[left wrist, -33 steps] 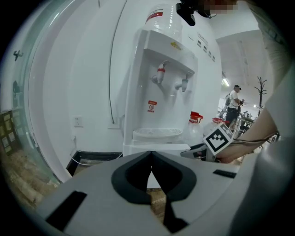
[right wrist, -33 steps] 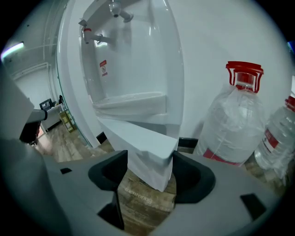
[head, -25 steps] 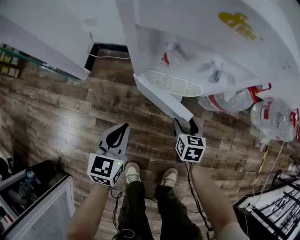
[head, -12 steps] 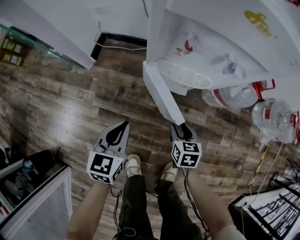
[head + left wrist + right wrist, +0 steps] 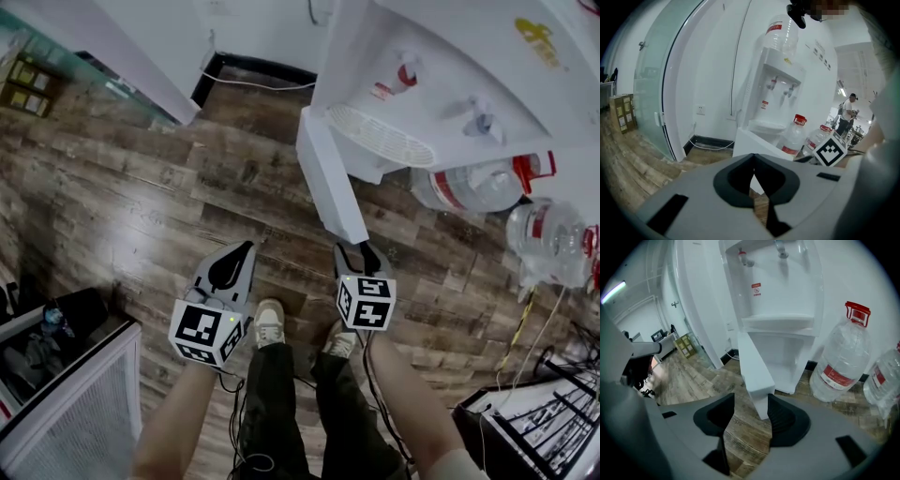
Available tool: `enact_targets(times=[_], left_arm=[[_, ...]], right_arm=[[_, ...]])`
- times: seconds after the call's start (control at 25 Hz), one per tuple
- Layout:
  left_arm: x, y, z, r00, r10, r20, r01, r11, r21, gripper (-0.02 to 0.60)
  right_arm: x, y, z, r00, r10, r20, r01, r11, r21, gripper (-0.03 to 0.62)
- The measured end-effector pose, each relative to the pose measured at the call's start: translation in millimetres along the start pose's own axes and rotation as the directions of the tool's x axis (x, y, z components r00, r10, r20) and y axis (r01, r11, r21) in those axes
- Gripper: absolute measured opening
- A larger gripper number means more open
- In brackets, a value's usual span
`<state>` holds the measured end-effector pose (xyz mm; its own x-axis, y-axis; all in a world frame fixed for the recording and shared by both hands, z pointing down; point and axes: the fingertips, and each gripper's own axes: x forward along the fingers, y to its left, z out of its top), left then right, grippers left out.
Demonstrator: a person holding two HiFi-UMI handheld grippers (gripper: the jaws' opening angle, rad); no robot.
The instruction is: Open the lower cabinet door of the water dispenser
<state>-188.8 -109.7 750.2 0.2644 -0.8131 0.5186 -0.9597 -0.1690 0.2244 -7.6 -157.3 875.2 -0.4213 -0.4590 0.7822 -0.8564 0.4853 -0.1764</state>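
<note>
The white water dispenser [image 5: 450, 84] stands at the upper right of the head view. Its lower cabinet door [image 5: 330, 178] is swung out toward me, edge-on. My right gripper [image 5: 357, 248] is at the door's free edge, and its jaws have just been opening. In the right gripper view the door [image 5: 752, 366] edge sits between the jaws of the right gripper [image 5: 750, 408], close to the right pad, with a gap on the left side. My left gripper [image 5: 246, 248] hangs over the wooden floor left of the door, shut and empty. The left gripper view shows the left gripper [image 5: 753, 161] closed, with the dispenser [image 5: 780, 89] behind it.
Two large water bottles [image 5: 478, 187] [image 5: 548, 239] lie or stand right of the dispenser. A glass partition [image 5: 84, 66] and a white cable [image 5: 262, 82] are at the back left. A black bin [image 5: 56, 347] sits at the lower left. My shoes [image 5: 270, 323] are below the grippers. A person [image 5: 846, 119] stands far off.
The door has swung further out from the dispenser, with the right gripper staying at its free edge. Both grippers have drawn back with it.
</note>
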Motion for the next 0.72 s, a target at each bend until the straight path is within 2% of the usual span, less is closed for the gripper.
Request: enact_targets(times=[0.12, 0.32, 0.72], left_arm=[[-2.1, -0.8, -4.8, 1.000, -0.002, -0.003, 0.002, 1.000, -0.007, 0.005], [-8.8, -1.8, -7.6, 1.000, -0.011, -0.002, 0.011, 1.000, -0.020, 0.005], [-21.8, 17.4, -25.4, 1.000, 0.012, -0.022, -0.013, 0.999, -0.051, 0.005]], right_arm=[[-2.8, 9.1, -4.6, 1.000, 0.021, -0.004, -0.022, 0.999, -0.037, 0.190], [-0.4, 5.0, -0.4, 1.000, -0.010, 0.008, 0.010, 1.000, -0.022, 0.213], [11.5, 38.0, 9.8, 0.999, 0.037, 0.000, -0.037, 0.996, -0.082, 0.198]])
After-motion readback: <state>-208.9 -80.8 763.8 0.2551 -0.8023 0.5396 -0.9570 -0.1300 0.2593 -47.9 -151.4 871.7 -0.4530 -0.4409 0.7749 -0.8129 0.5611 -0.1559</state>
